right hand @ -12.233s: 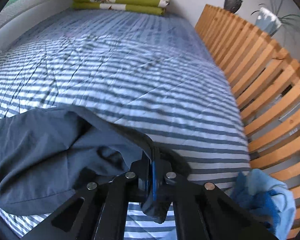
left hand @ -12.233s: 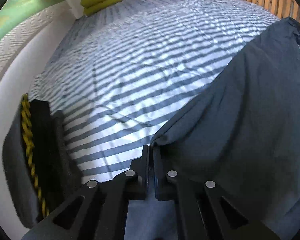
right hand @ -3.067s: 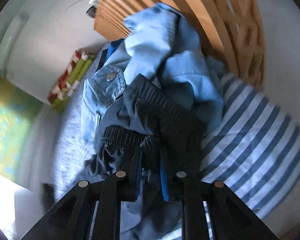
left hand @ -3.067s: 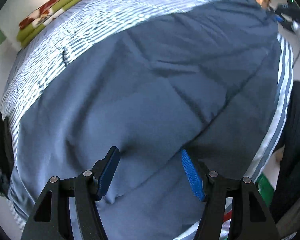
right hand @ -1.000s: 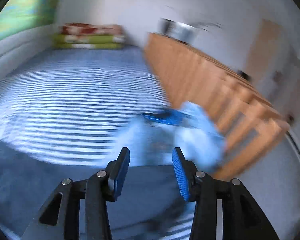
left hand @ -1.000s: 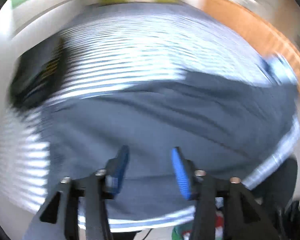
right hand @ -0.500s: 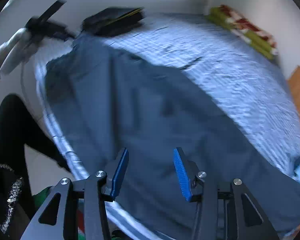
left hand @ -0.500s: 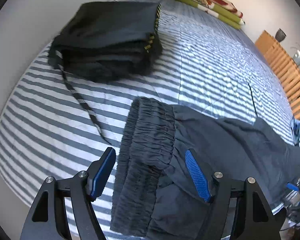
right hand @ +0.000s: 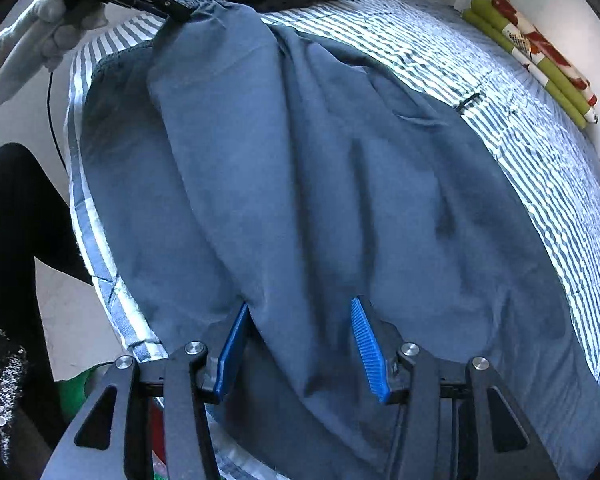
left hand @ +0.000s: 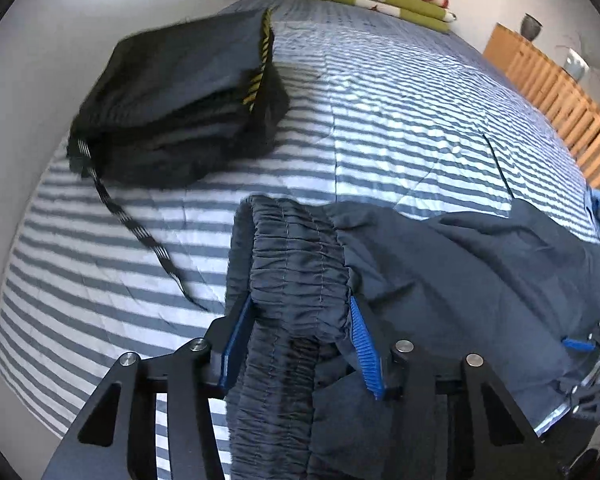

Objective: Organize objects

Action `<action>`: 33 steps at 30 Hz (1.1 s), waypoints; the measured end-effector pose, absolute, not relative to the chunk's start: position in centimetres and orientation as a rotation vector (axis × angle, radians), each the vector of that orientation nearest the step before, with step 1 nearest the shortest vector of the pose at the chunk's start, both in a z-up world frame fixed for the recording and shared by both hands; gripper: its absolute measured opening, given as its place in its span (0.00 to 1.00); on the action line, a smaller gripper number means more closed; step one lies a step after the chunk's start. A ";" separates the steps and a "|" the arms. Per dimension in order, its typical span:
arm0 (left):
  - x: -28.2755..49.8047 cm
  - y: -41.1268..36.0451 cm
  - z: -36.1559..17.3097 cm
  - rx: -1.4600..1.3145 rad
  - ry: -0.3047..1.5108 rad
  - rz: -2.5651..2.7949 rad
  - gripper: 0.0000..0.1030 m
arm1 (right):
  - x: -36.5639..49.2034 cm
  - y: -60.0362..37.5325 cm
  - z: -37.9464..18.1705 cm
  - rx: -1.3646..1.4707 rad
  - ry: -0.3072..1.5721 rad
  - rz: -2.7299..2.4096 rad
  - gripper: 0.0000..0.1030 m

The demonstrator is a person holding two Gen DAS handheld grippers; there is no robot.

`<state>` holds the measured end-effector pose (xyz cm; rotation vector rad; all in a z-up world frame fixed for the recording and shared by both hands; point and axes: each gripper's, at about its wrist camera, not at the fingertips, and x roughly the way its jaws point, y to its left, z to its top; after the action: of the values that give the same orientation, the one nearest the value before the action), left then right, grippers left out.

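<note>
Grey trousers (right hand: 320,184) lie spread along the near edge of the striped bed (left hand: 400,128), waistband (left hand: 296,264) toward the folded dark pile (left hand: 180,92). The left gripper (left hand: 300,340) has just been closing — its jaws now bracket the bunched waistband, though firm clamping cannot be told. The right gripper (right hand: 300,344) hovers with jaws apart over a trouser leg, nothing held. Likely risk: a shallow bite on the gathered elastic slips free, and the trousers slide off the bed edge.

Trousers (left hand: 460,280) spread on bed (left hand: 400,120), folded clothes stack (left hand: 180,92) probably just behind waistband
</note>
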<state>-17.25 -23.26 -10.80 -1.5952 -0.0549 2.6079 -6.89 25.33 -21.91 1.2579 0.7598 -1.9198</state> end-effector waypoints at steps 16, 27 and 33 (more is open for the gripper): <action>-9.3 -22.9 -6.0 -1.623 0.151 2.584 0.49 | -5.1 28.0 -16.3 1.145 0.740 -1.932 0.02; -5.7 -23.5 -12.9 -1.810 0.228 2.493 0.51 | -0.5 26.3 -22.1 1.164 0.954 -1.832 0.02; -5.1 -24.7 -11.1 -1.783 0.140 2.518 0.66 | -0.9 26.8 -21.4 1.195 0.954 -1.835 0.16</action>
<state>-5.06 -24.69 -11.08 -1.7834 0.1401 2.5181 -0.93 26.81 -21.40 1.1955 0.9538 -1.8350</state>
